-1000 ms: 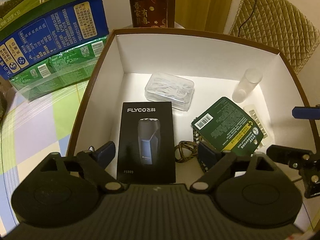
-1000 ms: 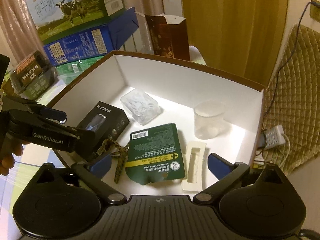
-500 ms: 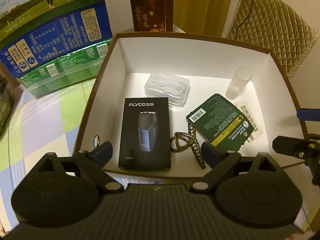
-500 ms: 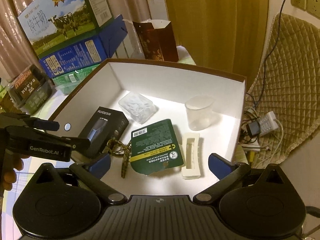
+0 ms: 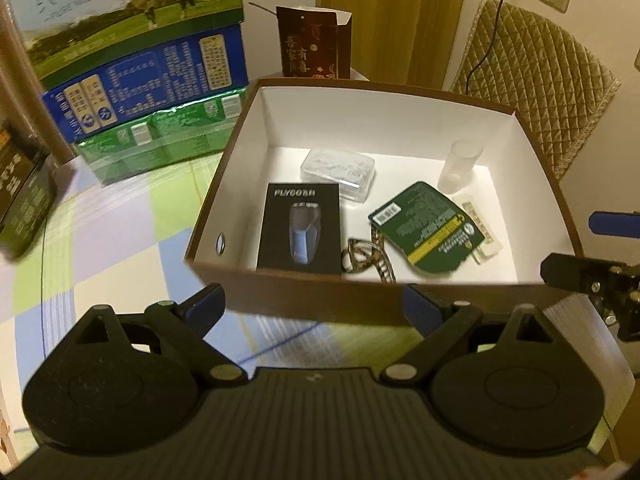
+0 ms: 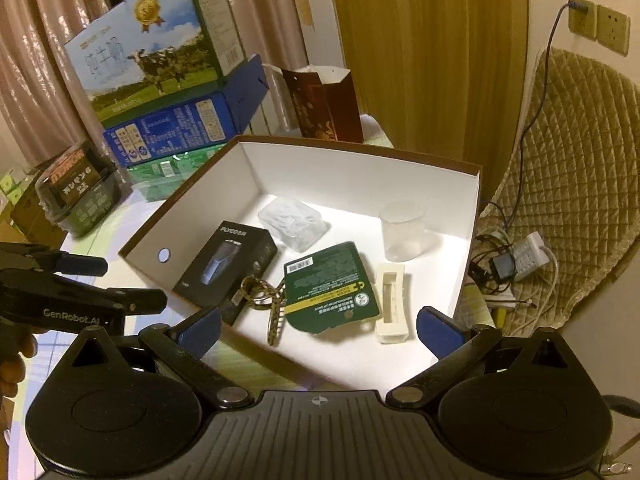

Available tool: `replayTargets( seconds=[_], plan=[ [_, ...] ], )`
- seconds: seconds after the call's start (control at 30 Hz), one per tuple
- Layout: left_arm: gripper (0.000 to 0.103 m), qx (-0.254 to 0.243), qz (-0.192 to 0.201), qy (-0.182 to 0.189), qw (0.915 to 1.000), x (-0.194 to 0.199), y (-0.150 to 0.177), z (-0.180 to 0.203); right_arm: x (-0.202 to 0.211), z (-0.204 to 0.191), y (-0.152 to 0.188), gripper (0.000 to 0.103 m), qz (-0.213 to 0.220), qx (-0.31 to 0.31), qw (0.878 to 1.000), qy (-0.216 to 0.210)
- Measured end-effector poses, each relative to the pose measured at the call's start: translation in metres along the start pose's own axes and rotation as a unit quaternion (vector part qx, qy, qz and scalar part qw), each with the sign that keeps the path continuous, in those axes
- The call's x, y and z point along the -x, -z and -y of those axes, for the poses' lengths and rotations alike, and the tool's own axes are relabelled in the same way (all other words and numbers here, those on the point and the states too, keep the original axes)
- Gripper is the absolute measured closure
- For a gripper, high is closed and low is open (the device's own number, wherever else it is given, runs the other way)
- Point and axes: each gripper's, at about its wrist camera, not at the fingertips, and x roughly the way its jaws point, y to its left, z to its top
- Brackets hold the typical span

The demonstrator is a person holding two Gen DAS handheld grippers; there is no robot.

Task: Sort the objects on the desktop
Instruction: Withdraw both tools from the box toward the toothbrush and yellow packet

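Both grippers have pulled back from the brown box [image 5: 320, 304], whose near wall now fills the left view's centre. Only the right view shows a power strip [image 6: 528, 256] at right and a hand [image 6: 16, 360] at lower left. Inside the box lie a black shaver box [image 5: 300, 232], green packet [image 5: 424, 226] and clear cup [image 5: 460, 166]. The left gripper [image 5: 314, 308] and right gripper [image 6: 318, 330] are wide apart, holding nothing.

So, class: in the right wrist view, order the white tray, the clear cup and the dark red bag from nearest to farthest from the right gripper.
1. White tray: box floor, just ahead of the right gripper.
2. Clear cup: box's far right corner.
3. Dark red bag: behind the box.
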Motion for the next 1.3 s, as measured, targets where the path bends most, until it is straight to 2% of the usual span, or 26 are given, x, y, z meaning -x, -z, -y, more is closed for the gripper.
replayTargets(
  seconds=[0.33,0.63,0.93,1.17,1.3],
  plan=[
    [0.009,0.021,-0.007,0.002,0.9997,0.033,0.051,-0.004,0.033,-0.024,0.037,0.002,0.025,0.004,1.0,0.006],
    [0.009,0.023,-0.01,0.002,0.9997,0.056,0.083,-0.007,0.053,-0.031,0.066,0.002,0.023,-0.017,1.0,0.004],
    [0.01,0.024,-0.045,0.01,0.9986,0.056,0.125,-0.003,0.061,-0.026,0.103,0.002,-0.009,-0.035,0.999,0.013],
    [0.01,0.029,-0.098,0.019,0.9946,0.04,0.164,0.004,0.057,-0.027,0.139,0.002,-0.056,-0.035,0.998,0.015],
    [0.01,0.027,-0.103,0.022,0.9941,0.038,0.179,0.013,0.052,-0.026,0.157,0.002,-0.082,-0.037,0.996,0.019]
  ],
)
